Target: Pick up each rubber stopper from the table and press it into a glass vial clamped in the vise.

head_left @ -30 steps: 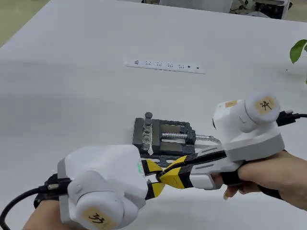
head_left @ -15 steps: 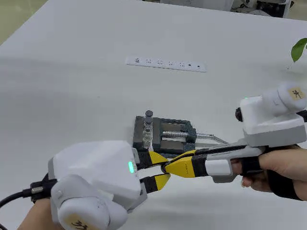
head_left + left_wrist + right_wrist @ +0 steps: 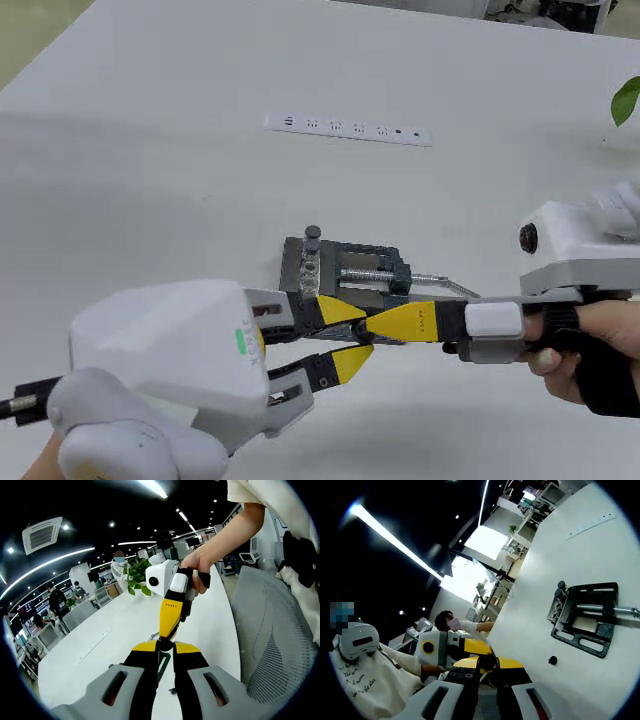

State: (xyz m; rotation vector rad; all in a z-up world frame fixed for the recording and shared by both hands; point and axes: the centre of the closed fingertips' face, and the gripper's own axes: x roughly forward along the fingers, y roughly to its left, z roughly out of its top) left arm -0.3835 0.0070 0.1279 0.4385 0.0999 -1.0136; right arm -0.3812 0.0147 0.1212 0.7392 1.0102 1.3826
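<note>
Vials (image 3: 310,272) stand upright in the vise (image 3: 390,280) (long axis vertical); left claw (image 3: 366,334) apart, right claw (image 3: 375,323) together.

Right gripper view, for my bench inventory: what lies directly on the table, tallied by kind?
vise: 1
power strip: 1
loose rubber stopper: 1
Total: 3

Your table (image 3: 150,150) is wide and white, with a white power strip (image 3: 348,129) lying on its far half and a green leaf (image 3: 626,100) at the right edge. Pale green floor (image 3: 40,25) shows past its far left corner. Overhead run long light strips (image 3: 155,487) and a ceiling vent (image 3: 42,532); a grey mesh chair (image 3: 270,630) stands beside you.
</note>
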